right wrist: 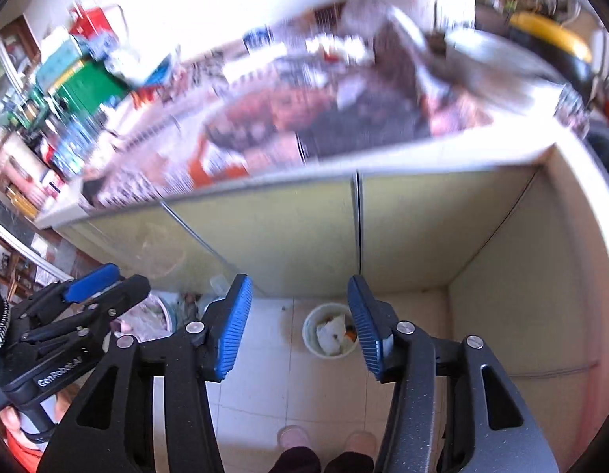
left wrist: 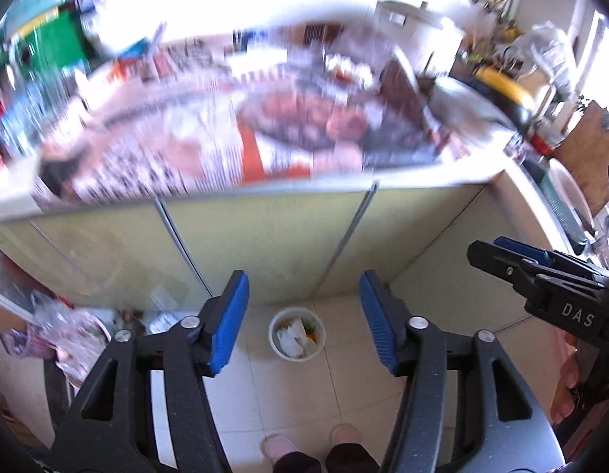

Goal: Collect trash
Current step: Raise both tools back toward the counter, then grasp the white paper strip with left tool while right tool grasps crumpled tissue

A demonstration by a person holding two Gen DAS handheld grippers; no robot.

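Note:
A small white trash bin (left wrist: 297, 334) stands on the tiled floor by the cabinet, holding white crumpled paper and an orange scrap; it also shows in the right wrist view (right wrist: 331, 335). My left gripper (left wrist: 304, 323) is open and empty, high above the bin. My right gripper (right wrist: 298, 325) is open and empty, also above the floor. The right gripper shows at the right edge of the left wrist view (left wrist: 541, 272). The left gripper shows at the left of the right wrist view (right wrist: 87, 295). The countertop (left wrist: 265, 134) is covered with blurred printed paper.
Yellow-green cabinet doors (left wrist: 265, 236) run below the counter edge. Bags and clutter (left wrist: 67, 327) lie on the floor at left. Boxes and bottles (left wrist: 48, 47) crowd the counter's left end; a yellow item (left wrist: 505, 86) sits at right. The person's slippers (left wrist: 312, 445) are below.

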